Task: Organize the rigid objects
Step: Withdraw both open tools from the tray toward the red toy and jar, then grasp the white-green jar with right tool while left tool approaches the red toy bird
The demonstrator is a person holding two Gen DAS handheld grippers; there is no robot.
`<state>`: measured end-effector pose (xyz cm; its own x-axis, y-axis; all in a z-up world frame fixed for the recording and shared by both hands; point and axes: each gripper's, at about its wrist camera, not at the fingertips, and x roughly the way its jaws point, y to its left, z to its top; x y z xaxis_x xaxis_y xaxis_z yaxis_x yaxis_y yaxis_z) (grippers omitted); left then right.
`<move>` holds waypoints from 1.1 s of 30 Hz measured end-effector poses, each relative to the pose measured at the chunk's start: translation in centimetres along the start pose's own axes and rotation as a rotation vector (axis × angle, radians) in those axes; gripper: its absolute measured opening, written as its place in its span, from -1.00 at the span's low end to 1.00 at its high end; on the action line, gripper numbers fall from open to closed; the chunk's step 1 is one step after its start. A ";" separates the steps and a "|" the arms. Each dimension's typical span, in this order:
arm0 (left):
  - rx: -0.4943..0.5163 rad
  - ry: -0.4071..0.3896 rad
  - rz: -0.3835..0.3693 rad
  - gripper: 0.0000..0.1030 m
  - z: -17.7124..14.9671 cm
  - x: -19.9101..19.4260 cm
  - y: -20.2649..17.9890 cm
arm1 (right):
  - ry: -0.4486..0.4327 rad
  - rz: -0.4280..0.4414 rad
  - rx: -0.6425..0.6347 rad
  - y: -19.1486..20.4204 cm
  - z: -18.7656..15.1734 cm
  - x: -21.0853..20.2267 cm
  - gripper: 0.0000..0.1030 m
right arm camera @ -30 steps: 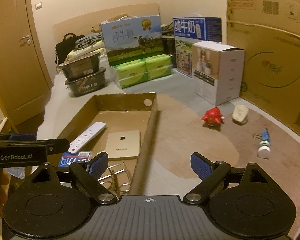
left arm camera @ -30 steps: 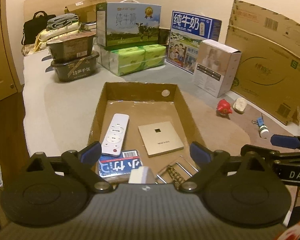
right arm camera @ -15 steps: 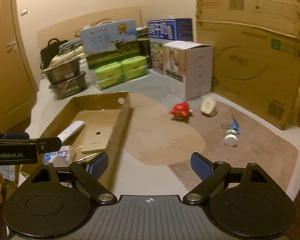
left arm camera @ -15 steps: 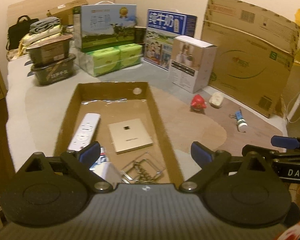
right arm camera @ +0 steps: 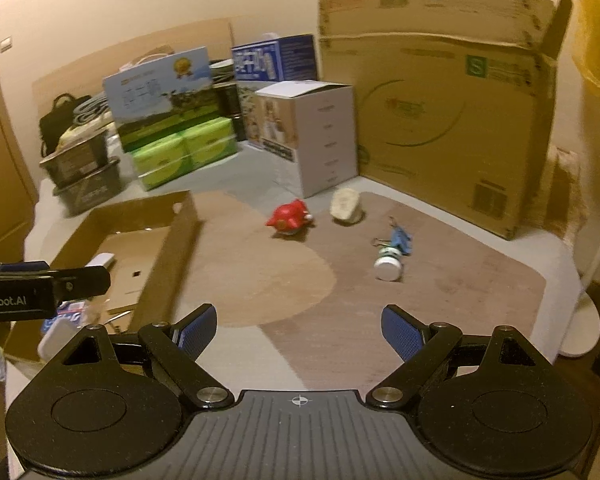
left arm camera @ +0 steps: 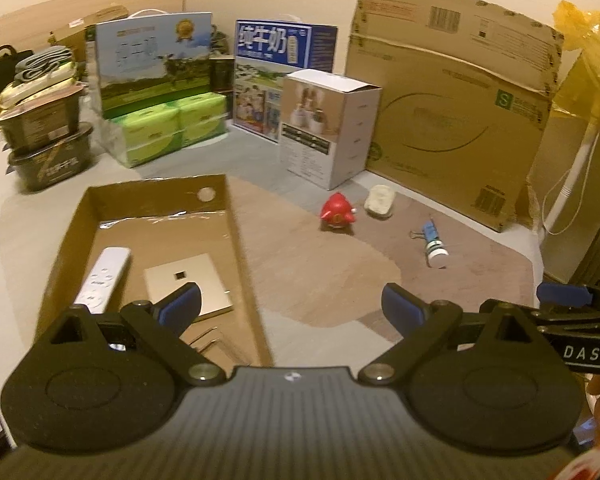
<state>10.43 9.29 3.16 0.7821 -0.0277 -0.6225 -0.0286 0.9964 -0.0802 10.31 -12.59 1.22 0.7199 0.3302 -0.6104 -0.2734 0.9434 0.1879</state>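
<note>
On the mat, a red toy [right arm camera: 288,218] and bottle [right arm camera: 389,265] await both empty, spread-jawed grippers [right arm camera: 298,328]; cardboard tray [left arm camera: 236,216] part-filled.

Both scenes are being viewed from wrist fisheyes, angled down & fwd along the fingers, close above the surface. Left cam is sitting over the tray [left arm camera: 236,240] edge; right cam is sitting further right, w/ tray [right arm camera: 180,248] pushed to its left. Red toy [left arm camera: 337,211] [right arm camera: 288,217], bottle [left arm camera: 434,242] [right arm camera: 389,262] & back boxes are being shared by both views.
</note>
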 end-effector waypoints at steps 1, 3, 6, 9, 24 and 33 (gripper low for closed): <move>0.002 0.001 -0.005 0.86 0.1 0.2 -0.3 | 0.001 -0.006 0.004 -0.3 0.0 0.0 0.73; 0.005 0.005 -0.015 0.86 0.3 0.7 -0.8 | 0.005 -0.017 0.013 -1.0 0.0 0.0 0.73; 0.017 0.014 -0.029 0.86 0.5 1.6 -1.7 | 0.008 -0.029 0.024 -2.0 0.0 0.1 0.73; 0.028 0.021 -0.041 0.86 0.6 2.4 -2.4 | 0.013 -0.040 0.037 -3.1 0.0 0.2 0.73; 0.078 0.055 -0.066 0.86 1.8 7.2 -4.6 | -0.019 -0.042 0.055 -7.3 0.6 2.2 0.73; 0.116 0.089 -0.082 0.86 3.2 11.9 -5.0 | -0.021 -0.027 -0.045 -9.7 1.3 5.7 0.72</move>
<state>21.86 4.22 -1.37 0.7205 -0.1117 -0.6844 0.1093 0.9929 -0.0469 17.92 -19.84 -3.07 0.7406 0.3061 -0.5982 -0.2819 0.9496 0.1369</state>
